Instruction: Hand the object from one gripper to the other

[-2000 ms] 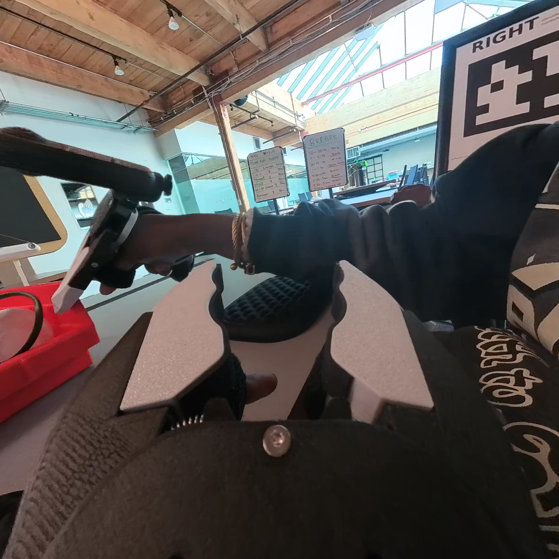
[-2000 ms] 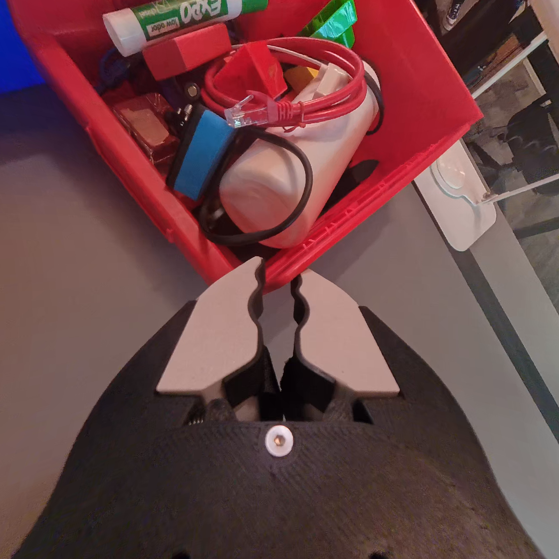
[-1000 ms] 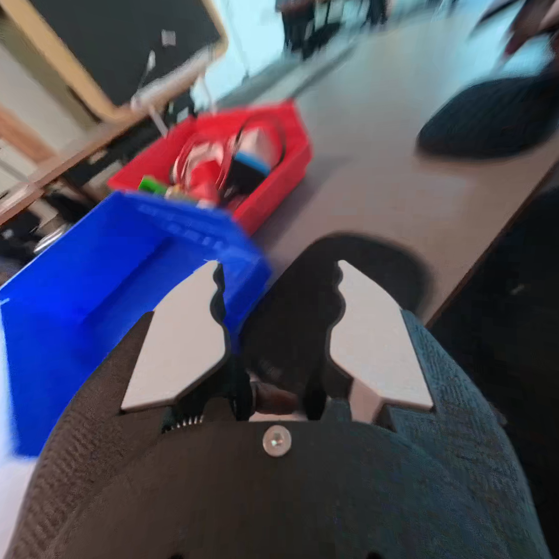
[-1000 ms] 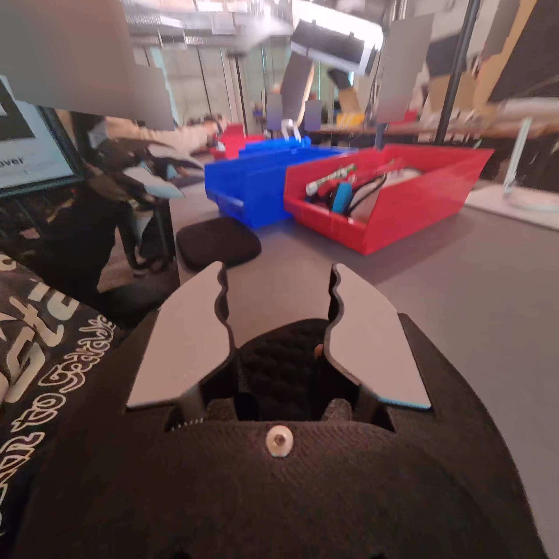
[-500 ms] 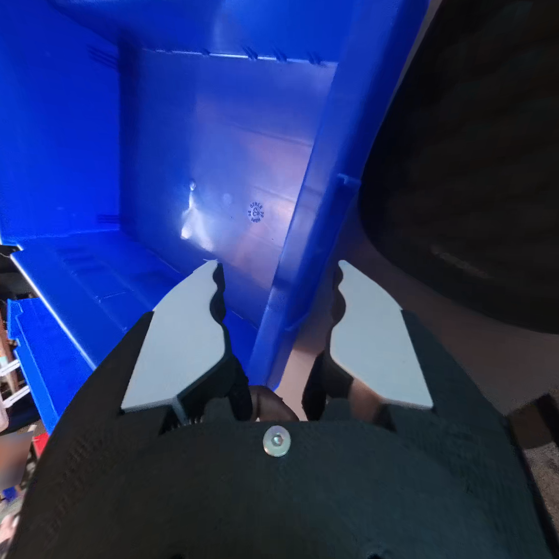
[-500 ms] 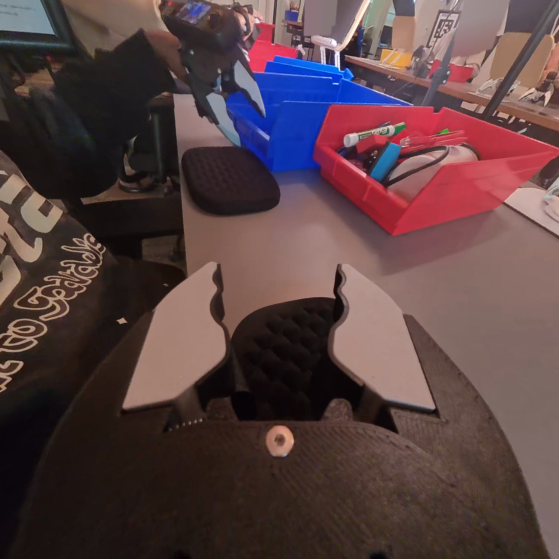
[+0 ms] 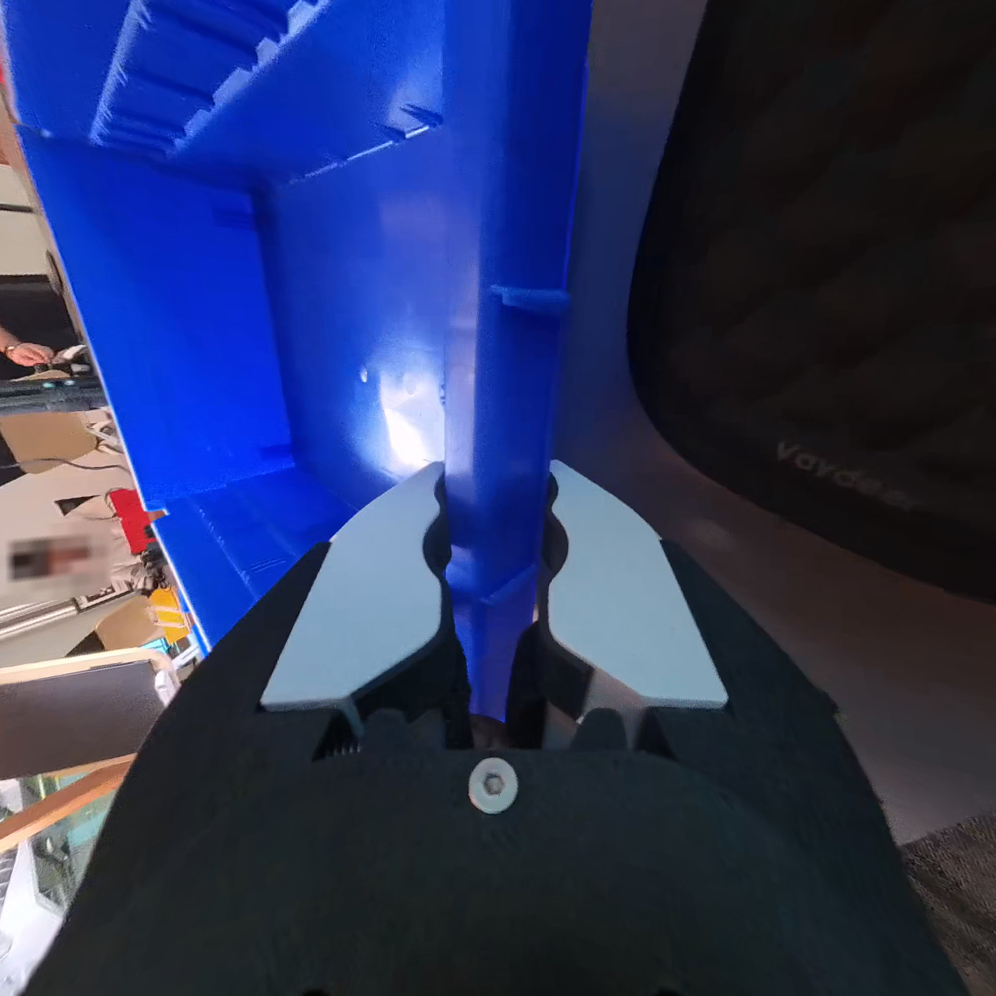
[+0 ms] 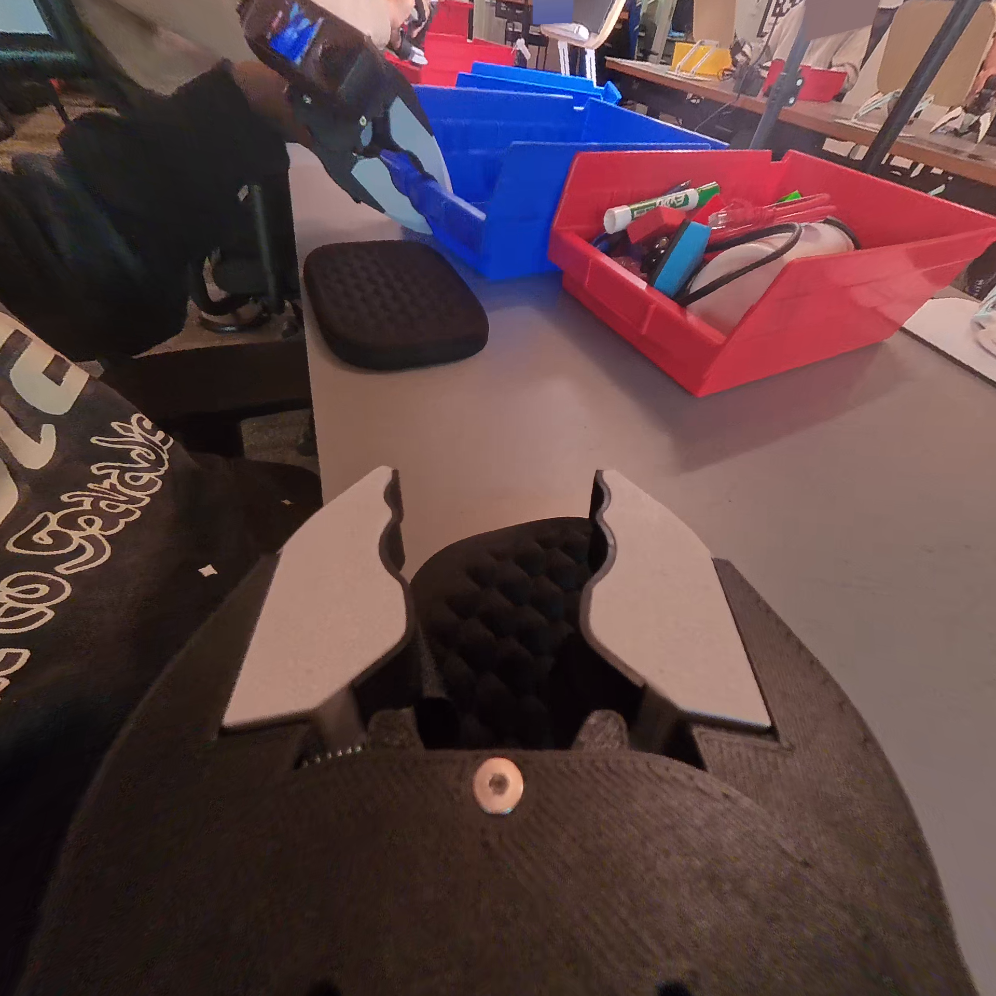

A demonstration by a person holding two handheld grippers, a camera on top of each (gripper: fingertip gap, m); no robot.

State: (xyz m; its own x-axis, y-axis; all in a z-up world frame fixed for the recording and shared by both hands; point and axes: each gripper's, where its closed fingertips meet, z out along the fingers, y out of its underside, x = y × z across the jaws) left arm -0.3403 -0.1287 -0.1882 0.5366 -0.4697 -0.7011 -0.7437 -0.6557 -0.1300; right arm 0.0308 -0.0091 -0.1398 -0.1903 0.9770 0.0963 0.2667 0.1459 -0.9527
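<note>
My left gripper [image 7: 496,474] is shut on the front wall of an empty blue bin [image 7: 350,269], one finger inside and one outside. The right wrist view shows the same grip from afar: the left gripper [image 8: 415,199] clamps the near lip of the blue bin [image 8: 539,161] at the far left of the grey table [image 8: 700,512]. My right gripper [image 8: 496,479] is open and empty, low over a black padded rest [image 8: 512,593] near the table's front edge.
A red bin [image 8: 781,334] with a marker, cables and small items stands right of the blue bin. A second black pad [image 8: 393,302] lies just in front of the blue bin and also shows in the left wrist view [image 7: 835,269]. More bins and desks stand behind. Tip to tip, the grippers are about 40 cm apart.
My left gripper swung down to the blue bin, slid over its front wall and closed on it. The right gripper stayed open and barely moved.
</note>
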